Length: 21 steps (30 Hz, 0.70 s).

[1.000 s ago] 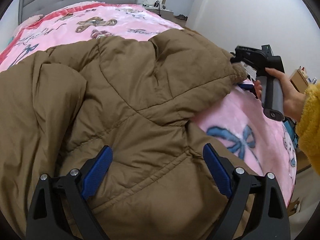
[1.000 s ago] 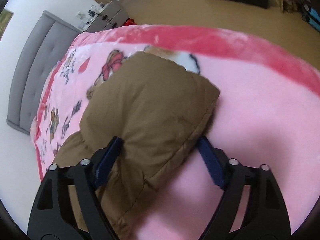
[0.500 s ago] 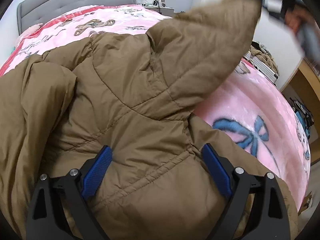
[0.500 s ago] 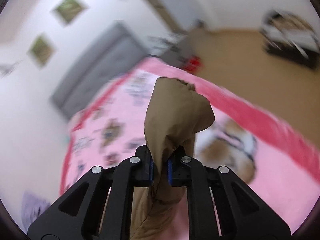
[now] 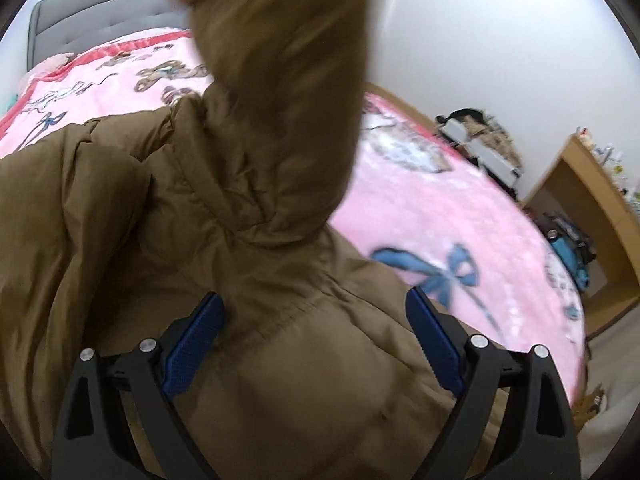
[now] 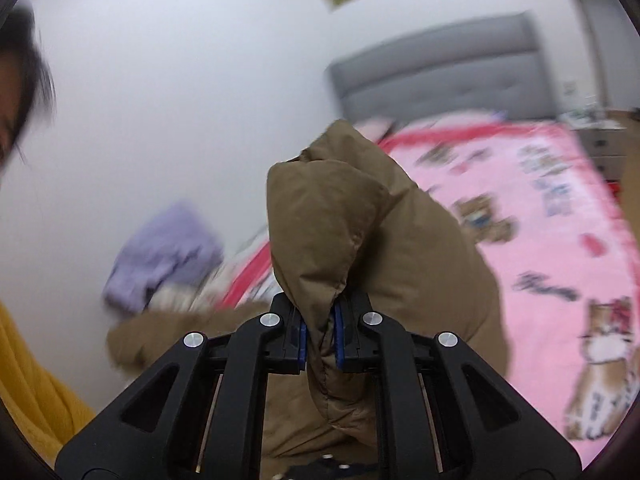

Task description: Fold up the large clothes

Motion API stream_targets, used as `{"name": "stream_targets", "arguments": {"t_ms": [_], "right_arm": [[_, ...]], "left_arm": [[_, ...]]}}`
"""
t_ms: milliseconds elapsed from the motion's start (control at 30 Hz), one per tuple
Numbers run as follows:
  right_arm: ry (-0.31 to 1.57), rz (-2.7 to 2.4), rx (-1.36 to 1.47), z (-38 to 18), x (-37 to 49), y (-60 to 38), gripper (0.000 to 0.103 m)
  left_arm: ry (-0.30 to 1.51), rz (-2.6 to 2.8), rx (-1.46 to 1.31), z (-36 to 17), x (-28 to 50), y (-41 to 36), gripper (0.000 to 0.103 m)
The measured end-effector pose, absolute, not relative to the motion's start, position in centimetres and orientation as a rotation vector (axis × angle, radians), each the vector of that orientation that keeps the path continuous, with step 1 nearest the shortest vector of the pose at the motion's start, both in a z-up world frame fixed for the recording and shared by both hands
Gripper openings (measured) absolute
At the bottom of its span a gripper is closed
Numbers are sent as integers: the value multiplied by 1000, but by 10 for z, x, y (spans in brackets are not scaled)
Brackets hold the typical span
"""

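Inventory, L to R.

1. Grey headboard (image 5: 100, 20) – far L, behind the bed.
2. Pink blanket (image 5: 460, 208) – covers the bed; bears and blue-bow print.
3. Brown padded jacket (image 5: 168, 216) – task item. Body lies spread on the blanket, bulk to the L/centre. Hood (image 5: 280, 92) is pulled up off the bed and rises out of the top of the L wrist view, blurred.
4. Left gripper (image 5: 316, 344) – fingers wide apart, straddling the jacket's upper back just below the hood seam; pads not pressing, nothing held.
5. Right gripper (image 6: 320, 336) – fingers together, clamped on a bunched fold of the hood edge; cloth balloons above the pads.
6. Lilac cloth (image 6: 160, 256) – heap at the bed edge by the wall, blurred.
7. Yellow sleeve (image 6: 32, 392) – person's, lower L of the R wrist view.
8. Wooden shelf unit (image 5: 592, 216) – far R, w/ clutter.

Risks (est.):
- Slick puffy fabric, narrow pinch: hood may slip out of the R fingers mid-swing, cause = speed + filling squeezing away.
- L fingers not pinning the body, so the whole jacket may drag w/ the hood, giving a skewed fold.
- Trapped air may spring the hood back open once laid.
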State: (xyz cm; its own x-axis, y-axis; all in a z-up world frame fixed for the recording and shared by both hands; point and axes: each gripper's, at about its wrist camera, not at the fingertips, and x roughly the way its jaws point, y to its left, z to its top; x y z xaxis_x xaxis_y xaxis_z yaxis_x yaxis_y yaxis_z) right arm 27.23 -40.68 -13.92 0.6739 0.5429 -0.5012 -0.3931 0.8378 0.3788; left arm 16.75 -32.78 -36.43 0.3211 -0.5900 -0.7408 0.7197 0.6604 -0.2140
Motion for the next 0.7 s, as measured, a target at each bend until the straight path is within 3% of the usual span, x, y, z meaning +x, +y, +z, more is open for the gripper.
{"name": "stream_targets", "arguments": {"t_ms": [167, 400, 700], "right_arm": [[940, 653, 158, -192, 313, -322, 9], [1213, 728, 4, -267, 301, -236, 9], [1395, 675, -109, -322, 287, -204, 10]], "left_arm": [[860, -862, 157, -349, 140, -300, 90], [866, -862, 203, -346, 105, -259, 90], [919, -802, 153, -346, 95, -206, 90]]}}
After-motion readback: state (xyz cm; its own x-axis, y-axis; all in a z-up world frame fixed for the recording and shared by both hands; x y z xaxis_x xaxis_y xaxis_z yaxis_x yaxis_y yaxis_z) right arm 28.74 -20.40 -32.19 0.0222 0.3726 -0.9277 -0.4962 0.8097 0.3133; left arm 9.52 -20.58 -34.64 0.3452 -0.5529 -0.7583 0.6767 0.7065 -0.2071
